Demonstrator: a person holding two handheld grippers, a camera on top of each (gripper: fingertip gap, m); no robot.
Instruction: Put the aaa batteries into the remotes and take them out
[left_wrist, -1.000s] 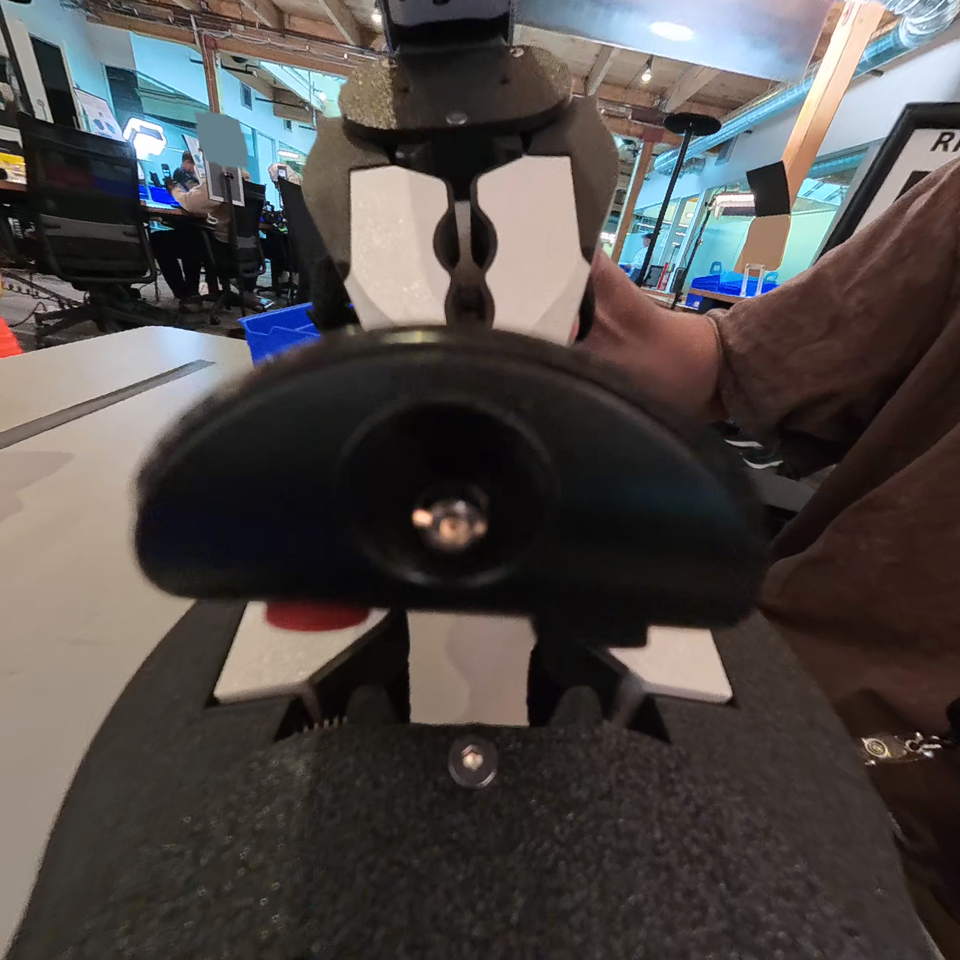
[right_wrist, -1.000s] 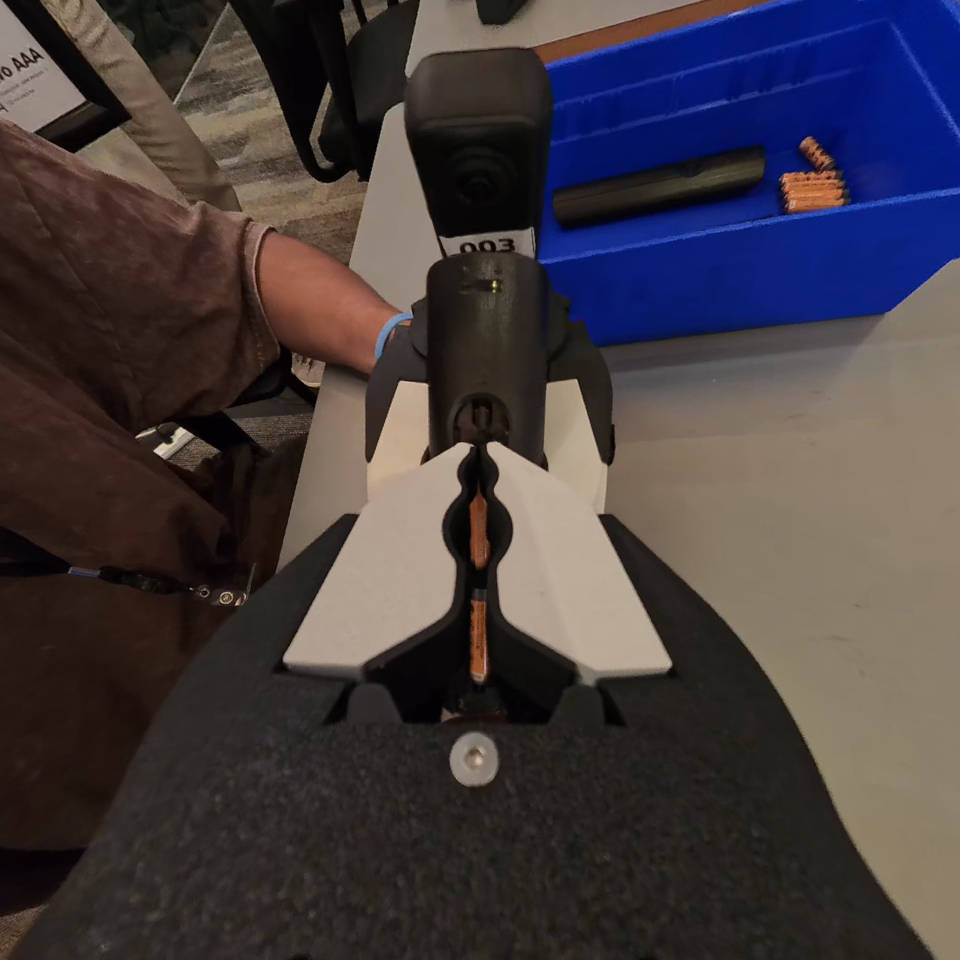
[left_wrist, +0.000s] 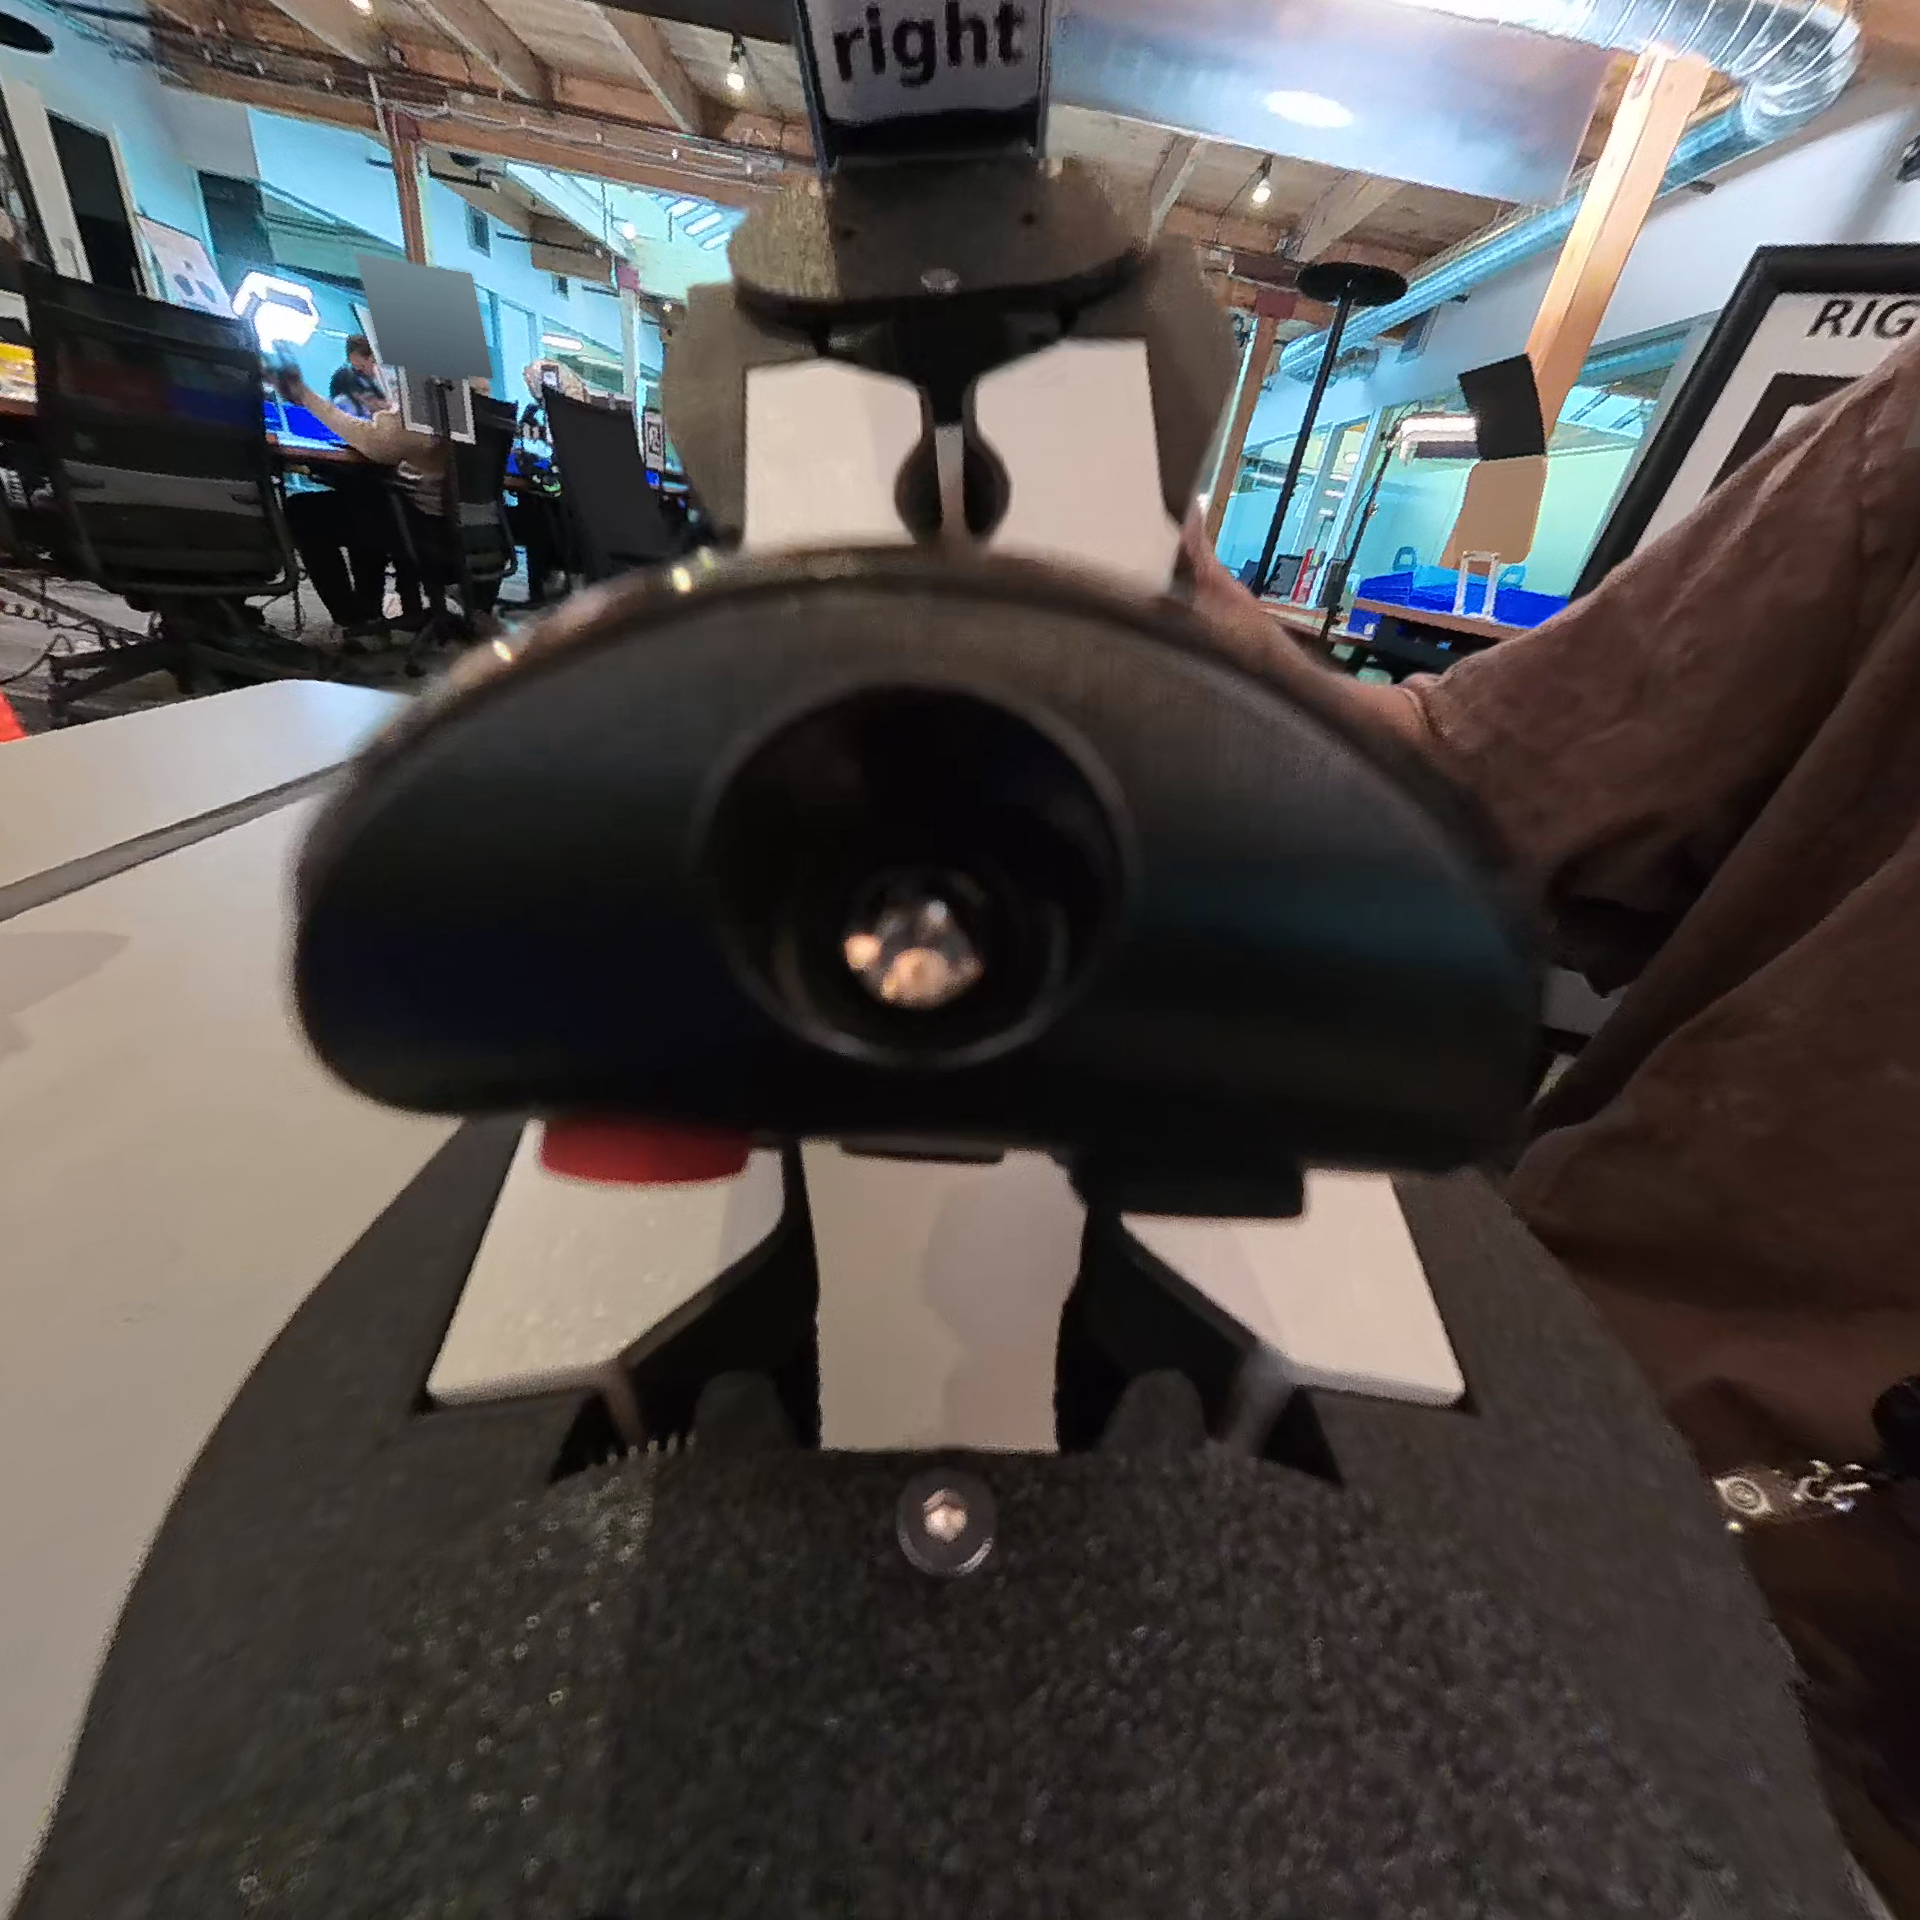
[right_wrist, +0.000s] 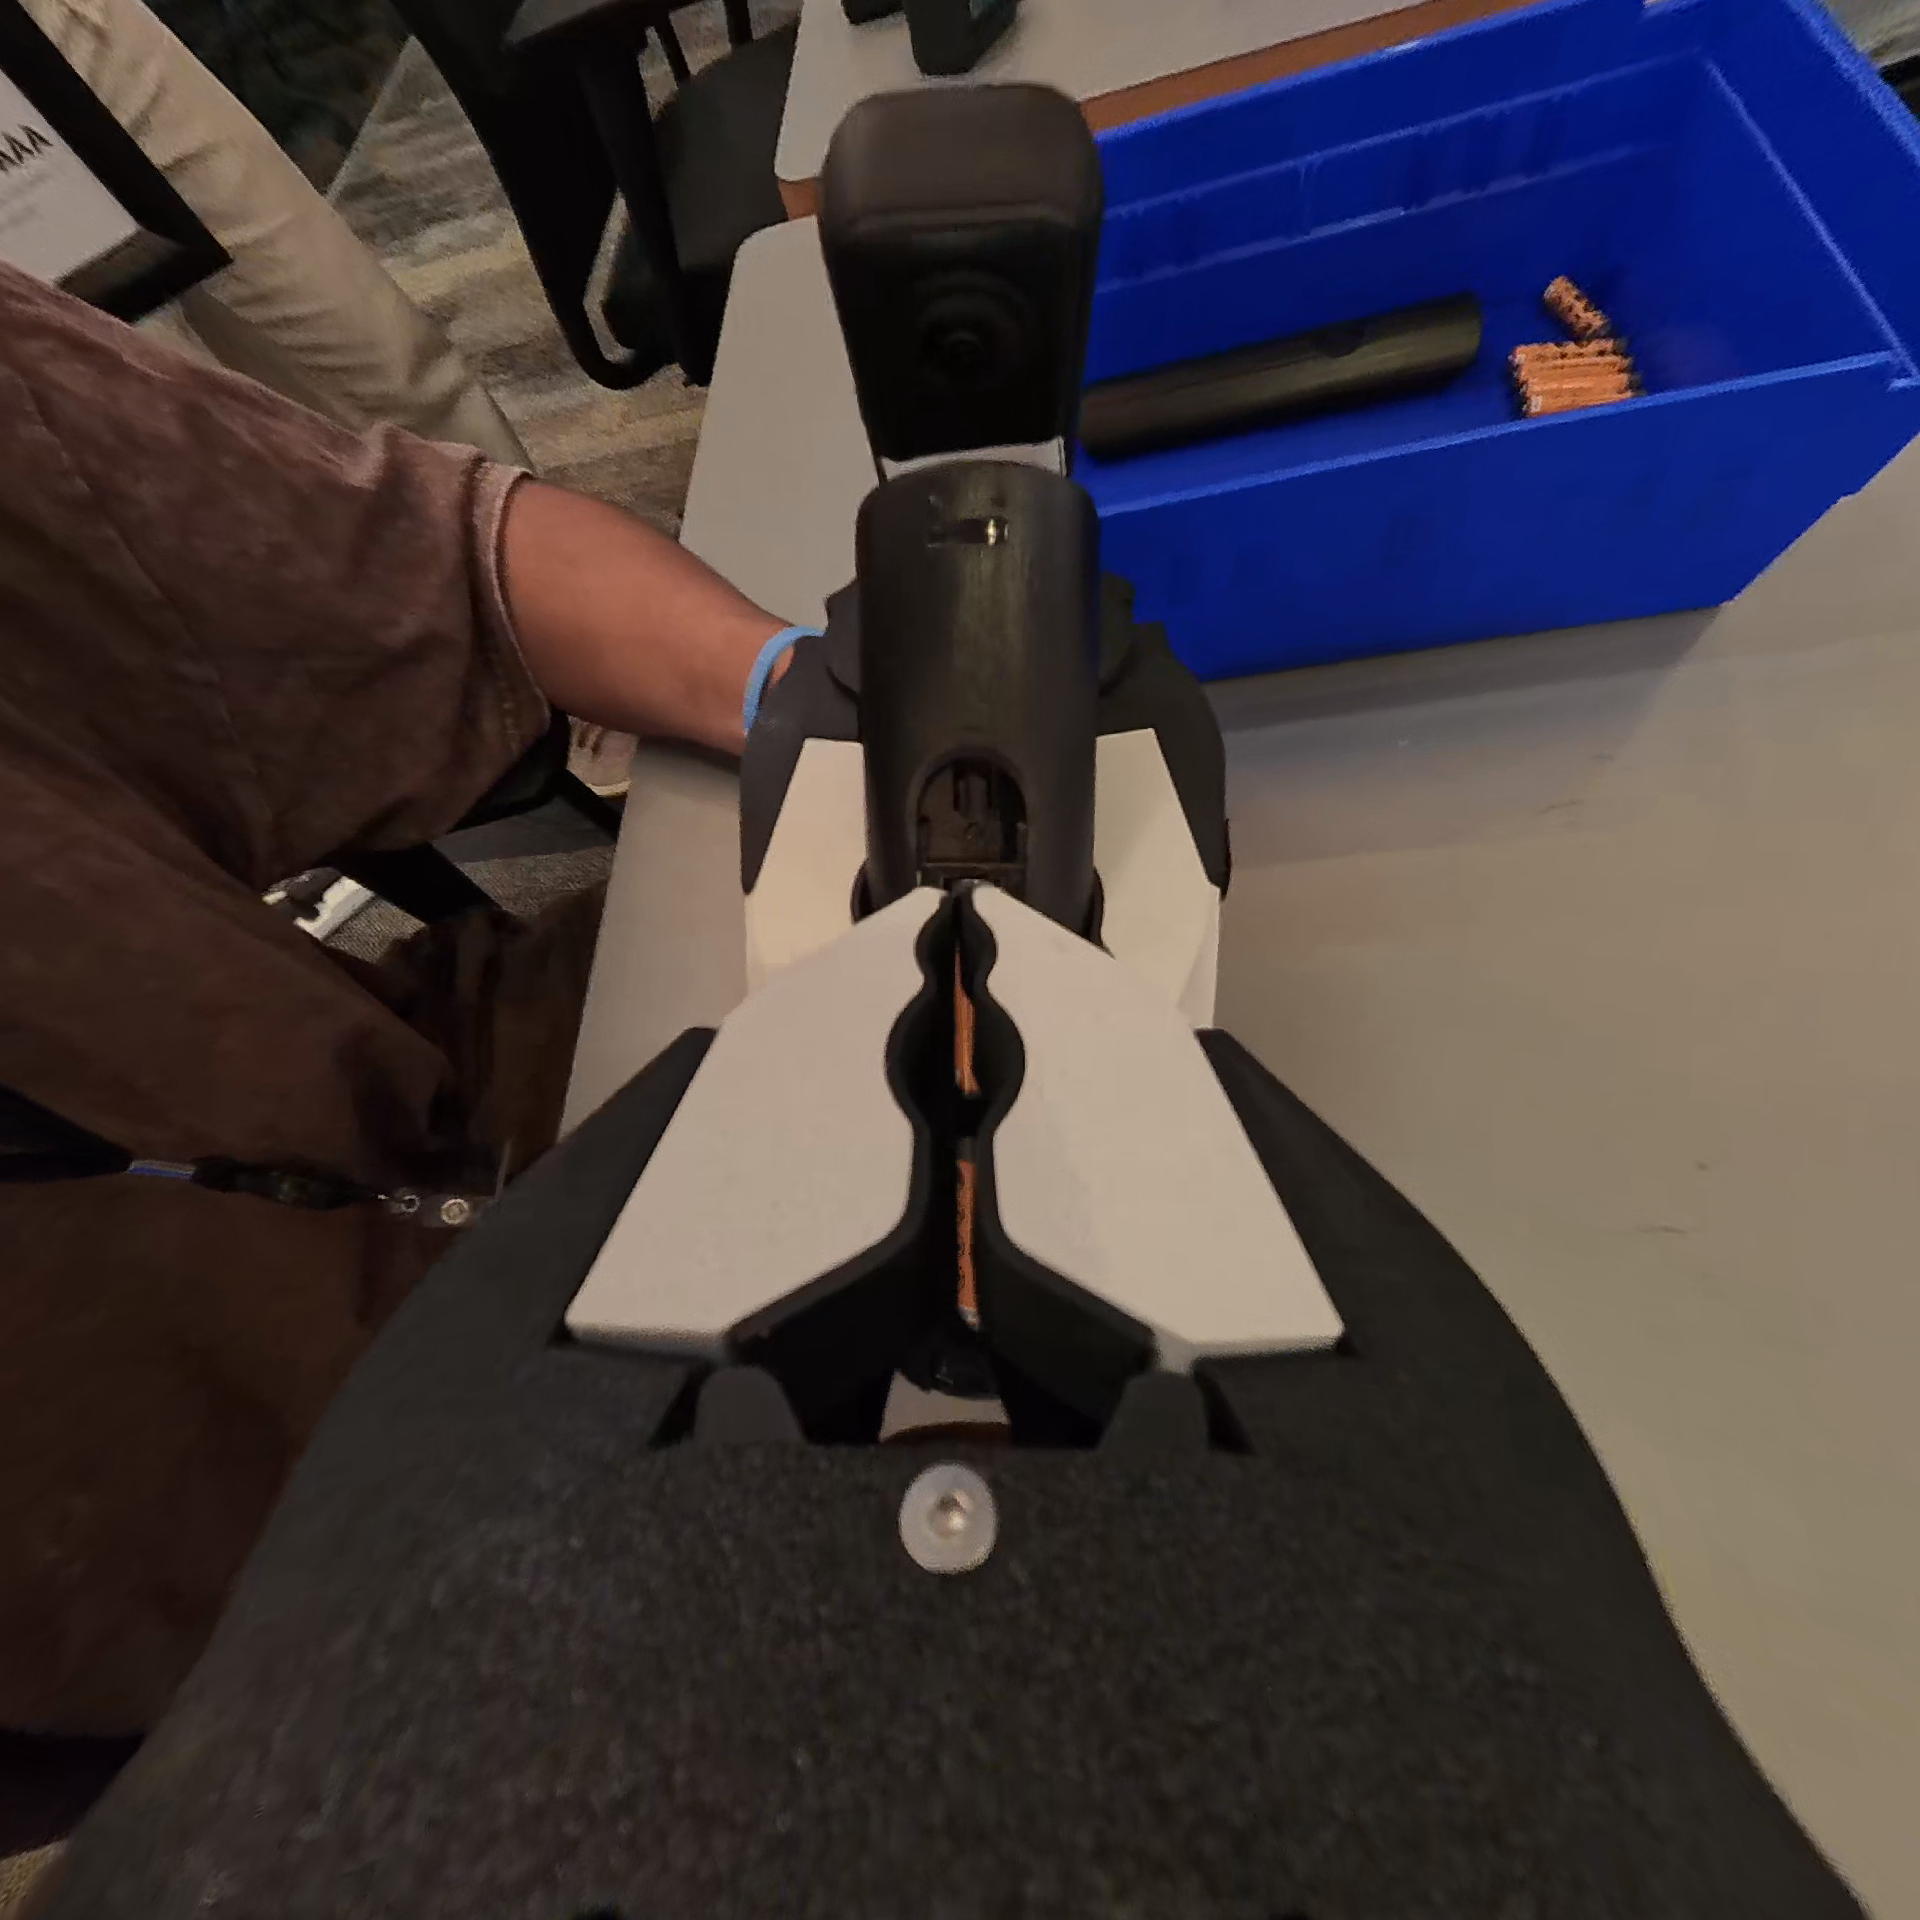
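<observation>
a person at a grey desk (right_wrist: 1507, 1039) brings two handheld grippers nose to nose. the right gripper (right_wrist: 958, 914) has its white fingers (right_wrist: 800, 1153) pressed nearly together, pinching a copper-coloured aaa battery (right_wrist: 966, 1236) lengthwise in the narrow slot between them, its tip level with the fingertips. facing it, the left gripper (right_wrist: 977, 831) holds a black remote (right_wrist: 971, 644) with its open battery end toward the battery, the bay's metal contact showing inside. in the left wrist view that remote (left_wrist: 914, 862) fills the frame end-on and blurred, a metal contact (left_wrist: 912, 948) glinting in its round socket. the left gripper's own white fingers (left_wrist: 582, 1278) stand apart on either side of it, and the remote hides their tips, so the grip itself cannot be seen there. behind, a blue bin (right_wrist: 1455, 540) on the desk holds a second black remote (right_wrist: 1278, 374) and a small cluster of spare batteries (right_wrist: 1569, 369).

the step in hand appears to be the loading one: the battery's tip sits just at the mouth of the bay, not yet seated. the next move likely calls for keeping battery and bay on one line, pushing straight in against the contact, and loosening the right gripper only once the cell is held by the remote.
</observation>
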